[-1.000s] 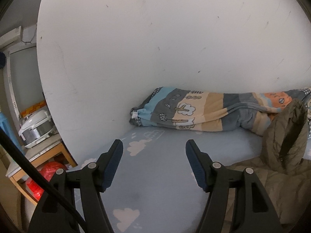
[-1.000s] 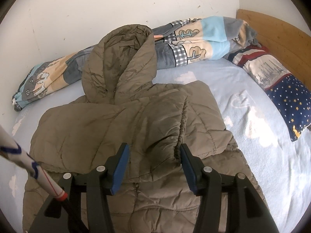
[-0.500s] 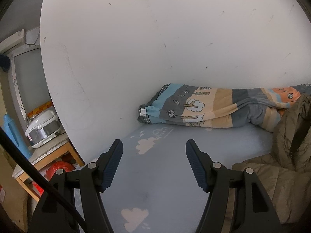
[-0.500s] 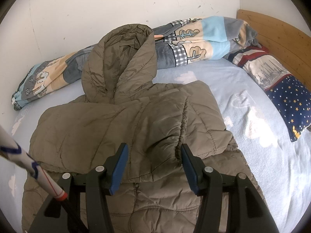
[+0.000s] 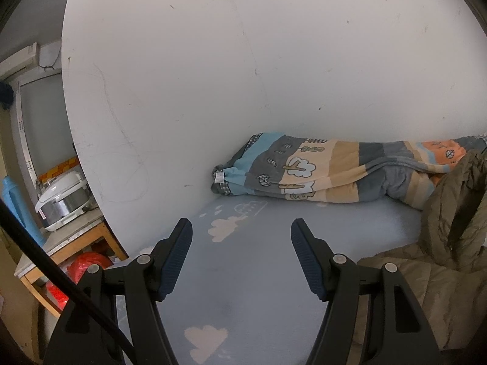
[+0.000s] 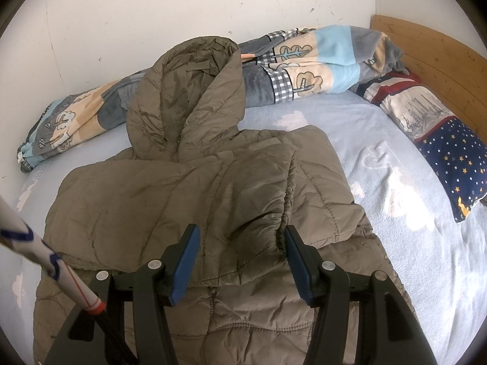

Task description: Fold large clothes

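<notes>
right wrist view: tool (image 6: 242, 260) hides jacket (image 6: 188, 200) hem.

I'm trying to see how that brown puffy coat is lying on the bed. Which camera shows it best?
The right wrist view: the coat lies spread across the blue sheet, hood up toward the rolled blanket, sleeves folded over its front. The left wrist view catches only its hood and an edge at the far right.

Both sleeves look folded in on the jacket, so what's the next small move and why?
Probably bring the right hand-held gripper forward to the hood. Both sleeves already lie across the jacket, the hood still sticks out onto the blanket, and the jaws are open and empty.
</notes>
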A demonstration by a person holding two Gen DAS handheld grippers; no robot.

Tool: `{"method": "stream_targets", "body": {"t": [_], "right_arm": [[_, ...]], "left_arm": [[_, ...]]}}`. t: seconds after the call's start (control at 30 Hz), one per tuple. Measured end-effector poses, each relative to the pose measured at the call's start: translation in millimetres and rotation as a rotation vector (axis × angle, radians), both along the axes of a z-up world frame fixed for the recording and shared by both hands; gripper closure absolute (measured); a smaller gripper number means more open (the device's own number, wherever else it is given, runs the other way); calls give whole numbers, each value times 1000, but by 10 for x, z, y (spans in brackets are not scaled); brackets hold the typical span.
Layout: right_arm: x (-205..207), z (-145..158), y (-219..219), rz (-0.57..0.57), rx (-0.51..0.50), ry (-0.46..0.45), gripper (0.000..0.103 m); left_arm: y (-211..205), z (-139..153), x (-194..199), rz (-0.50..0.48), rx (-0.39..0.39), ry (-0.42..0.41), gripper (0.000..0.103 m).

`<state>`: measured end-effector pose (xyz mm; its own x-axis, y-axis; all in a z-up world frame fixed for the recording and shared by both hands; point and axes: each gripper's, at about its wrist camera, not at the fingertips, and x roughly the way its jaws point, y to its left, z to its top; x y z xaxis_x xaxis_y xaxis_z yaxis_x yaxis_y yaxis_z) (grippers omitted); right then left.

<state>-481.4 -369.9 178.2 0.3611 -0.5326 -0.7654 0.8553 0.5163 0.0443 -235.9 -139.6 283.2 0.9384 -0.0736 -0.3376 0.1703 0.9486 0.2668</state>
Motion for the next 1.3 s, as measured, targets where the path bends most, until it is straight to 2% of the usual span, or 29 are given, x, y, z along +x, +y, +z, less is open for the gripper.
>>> {"method": "stream_targets", "body": {"t": [0.57, 0.83, 0.93, 1.17, 1.3], "right_arm": [[4, -11, -2, 1, -1, 2, 41], [9, -16, 1, 0, 0, 3, 40], [-15, -38, -27, -6, 18, -1, 40], [-150, -89, -174, -45, 56, -21, 40], [-129, -176, -208, -43, 78, 1, 43]], "left_arm": [[0, 117, -129, -26, -55, -33, 36], [-51, 101, -140, -41, -54, -24, 34], [-129, -22, -83, -90, -50, 43, 31], [-593, -720, 67, -305, 1, 307, 31], [-818, -1248, 184, -407, -16, 533, 31]]}}
